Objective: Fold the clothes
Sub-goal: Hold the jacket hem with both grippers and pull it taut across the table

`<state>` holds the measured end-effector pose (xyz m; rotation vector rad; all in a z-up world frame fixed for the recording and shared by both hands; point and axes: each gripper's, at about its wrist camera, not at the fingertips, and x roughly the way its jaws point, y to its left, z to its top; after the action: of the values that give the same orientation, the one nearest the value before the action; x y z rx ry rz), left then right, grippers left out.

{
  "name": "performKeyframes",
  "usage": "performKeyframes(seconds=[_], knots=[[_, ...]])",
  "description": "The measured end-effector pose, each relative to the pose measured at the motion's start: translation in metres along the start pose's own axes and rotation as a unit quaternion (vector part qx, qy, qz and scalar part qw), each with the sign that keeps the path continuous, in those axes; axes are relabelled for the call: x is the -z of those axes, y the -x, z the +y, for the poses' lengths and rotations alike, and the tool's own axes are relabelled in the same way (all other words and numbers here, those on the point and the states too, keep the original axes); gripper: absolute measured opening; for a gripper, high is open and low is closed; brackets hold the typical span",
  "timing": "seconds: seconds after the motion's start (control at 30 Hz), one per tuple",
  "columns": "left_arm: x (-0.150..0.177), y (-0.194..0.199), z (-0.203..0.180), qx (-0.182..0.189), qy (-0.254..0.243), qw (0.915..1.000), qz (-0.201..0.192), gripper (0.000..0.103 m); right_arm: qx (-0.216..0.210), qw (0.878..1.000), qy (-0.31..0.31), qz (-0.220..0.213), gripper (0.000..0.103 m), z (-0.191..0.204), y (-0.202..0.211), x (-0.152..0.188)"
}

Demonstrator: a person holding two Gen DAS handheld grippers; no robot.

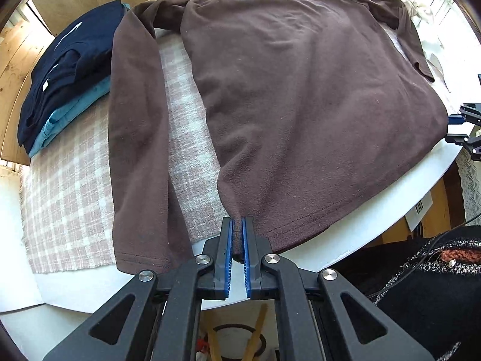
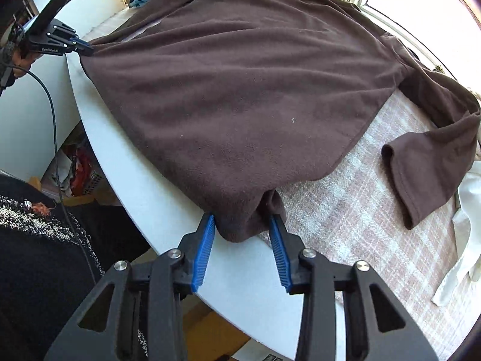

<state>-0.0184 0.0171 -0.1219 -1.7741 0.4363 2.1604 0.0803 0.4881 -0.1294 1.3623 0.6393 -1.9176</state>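
A brown fleece sweater (image 1: 300, 90) lies spread on a checked cloth over a white round table, hem toward me. My left gripper (image 1: 237, 222) is shut on the sweater's left hem corner at the table edge; it also shows far left in the right wrist view (image 2: 85, 49). My right gripper (image 2: 243, 222) is open, its jaws on both sides of the right hem corner (image 2: 246, 225), which bunches between them. It shows at the right edge of the left wrist view (image 1: 457, 128). One sleeve (image 1: 135, 150) lies straight along the left; the other sleeve (image 2: 427, 156) bends on the right.
A stack of folded navy and light blue clothes (image 1: 66, 84) sits at the far left on the checked cloth (image 1: 66, 204). A white garment (image 2: 463, 234) lies at the right. The white table edge (image 2: 144, 192) curves near me. A window is behind. Clutter lies below the table.
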Motion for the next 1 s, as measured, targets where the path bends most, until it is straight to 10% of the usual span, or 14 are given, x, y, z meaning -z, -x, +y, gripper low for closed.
performKeyframes(seconds=[0.13, 0.3, 0.53, 0.83, 1.0], knots=[[-0.007, 0.002, 0.002, -0.009, -0.002, 1.0000, 0.000, 0.006, 0.007, 1.000, 0.005, 0.012, 0.023, -0.003, -0.012, -0.011], [-0.017, 0.015, -0.003, -0.020, -0.014, 0.9996, -0.010, 0.006, -0.094, 0.990, -0.101, -0.018, 0.006, -0.041, 0.025, -0.023], [-0.013, 0.077, -0.028, -0.030, -0.053, 0.9969, -0.049, 0.006, -0.286, 0.916, -0.258, -0.116, 0.006, -0.085, 0.113, -0.002], [-0.017, -0.007, -0.040, -0.049, -0.099, 0.9930, 0.043, 0.010, -0.174, 0.919, -0.353, 0.016, 0.007, -0.105, 0.018, 0.026], [0.014, 0.004, -0.034, -0.024, -0.088, 0.9954, 0.028, 0.010, -0.191, 0.917, -0.351, 0.001, 0.009, -0.100, 0.020, 0.024]])
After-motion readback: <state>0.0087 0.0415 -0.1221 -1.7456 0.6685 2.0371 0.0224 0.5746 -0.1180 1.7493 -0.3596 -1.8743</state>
